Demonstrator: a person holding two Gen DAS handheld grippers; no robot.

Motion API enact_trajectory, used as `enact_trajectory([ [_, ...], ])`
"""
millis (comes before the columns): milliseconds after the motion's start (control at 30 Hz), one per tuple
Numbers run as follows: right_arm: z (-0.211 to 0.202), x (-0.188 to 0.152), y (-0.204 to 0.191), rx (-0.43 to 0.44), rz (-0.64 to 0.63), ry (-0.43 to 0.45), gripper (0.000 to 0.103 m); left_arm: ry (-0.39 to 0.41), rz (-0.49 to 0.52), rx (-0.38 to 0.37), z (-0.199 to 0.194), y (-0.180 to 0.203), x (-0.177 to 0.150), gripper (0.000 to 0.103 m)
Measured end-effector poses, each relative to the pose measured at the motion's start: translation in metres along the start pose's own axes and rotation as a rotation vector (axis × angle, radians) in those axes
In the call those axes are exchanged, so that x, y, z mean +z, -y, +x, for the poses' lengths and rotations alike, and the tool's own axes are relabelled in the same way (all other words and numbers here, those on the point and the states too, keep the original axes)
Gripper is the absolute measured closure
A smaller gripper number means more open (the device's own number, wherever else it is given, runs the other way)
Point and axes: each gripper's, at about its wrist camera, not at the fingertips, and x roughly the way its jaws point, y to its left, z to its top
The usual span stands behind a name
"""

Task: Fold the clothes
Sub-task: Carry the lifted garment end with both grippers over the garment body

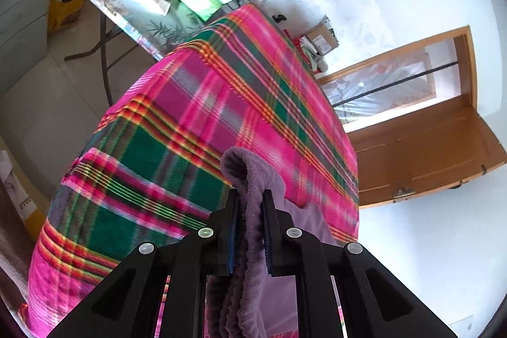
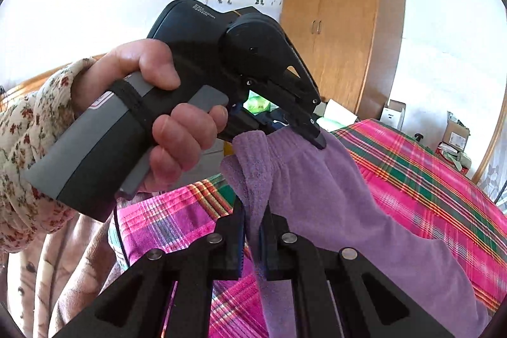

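A purple fleece garment (image 2: pixel 332 211) hangs lifted above a bed under a pink, green and orange plaid blanket (image 1: pixel 196 103). My left gripper (image 1: pixel 250 195) is shut on a folded edge of the garment (image 1: pixel 250 179), whose cloth bulges up between the black fingers. In the right wrist view my right gripper (image 2: pixel 253 211) is shut on another part of the same edge. The left gripper (image 2: pixel 304 132) also shows there, held by a hand (image 2: pixel 164 116) with a floral sleeve, pinching the garment's top just above and beyond my right fingers. The cloth drapes down to the right onto the blanket (image 2: pixel 427 179).
A folding table (image 1: pixel 104 5) beyond the bed carries black cloth, green packets and papers. A wooden wardrobe (image 2: pixel 342 30) stands against the wall, with cardboard boxes (image 1: pixel 320 40) at the bed's far side. A wooden door (image 1: pixel 427 148) stands open on the right.
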Motion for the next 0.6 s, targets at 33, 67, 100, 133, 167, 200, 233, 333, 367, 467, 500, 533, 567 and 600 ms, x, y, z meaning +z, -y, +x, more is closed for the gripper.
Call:
enact_trajectory([
  [33,-0.004,-0.001,0.001,-0.002,0.005,0.008,0.095,0.002,0.004,0.001,-0.001,0.004,-0.001,0.089],
  [67,-0.008,-0.001,0.002,-0.005,0.01,0.015,0.096,0.002,0.009,0.0,-0.002,0.008,-0.002,0.089],
  [100,-0.012,-0.002,0.003,-0.007,0.016,0.023,0.096,0.001,0.016,-0.002,-0.002,0.011,-0.003,0.089],
  [133,-0.017,-0.003,0.004,-0.01,0.02,0.029,0.096,0.002,0.021,-0.003,-0.002,0.015,-0.004,0.089],
  [167,-0.021,-0.002,0.005,-0.013,0.026,0.035,0.096,0.003,0.026,-0.004,-0.002,0.019,-0.005,0.089],
  [200,-0.025,-0.003,0.006,-0.016,0.033,0.042,0.096,0.004,0.032,-0.004,-0.002,0.023,-0.007,0.089],
  [233,-0.029,-0.003,0.008,-0.02,0.039,0.049,0.096,0.004,0.04,-0.002,-0.001,0.027,-0.008,0.089],
  [333,-0.038,-0.005,0.017,-0.031,0.054,0.065,0.096,0.002,0.067,-0.001,0.001,0.041,-0.011,0.089],
  [367,-0.04,-0.006,0.02,-0.033,0.059,0.068,0.096,0.002,0.073,-0.003,0.002,0.045,-0.012,0.089],
  [467,-0.048,-0.009,0.028,-0.048,0.071,0.077,0.096,-0.003,0.092,-0.012,0.007,0.058,-0.016,0.089],
  [500,-0.049,-0.011,0.031,-0.052,0.076,0.078,0.096,-0.006,0.096,-0.016,0.009,0.062,-0.018,0.089],
  [533,-0.051,-0.011,0.035,-0.058,0.08,0.08,0.096,-0.008,0.099,-0.019,0.01,0.065,-0.019,0.089],
  [567,-0.054,-0.013,0.038,-0.064,0.087,0.082,0.096,-0.009,0.101,-0.021,0.012,0.068,-0.021,0.089],
  [600,-0.059,-0.015,0.038,-0.069,0.093,0.084,0.096,-0.015,0.105,-0.023,0.014,0.071,-0.022,0.089],
])
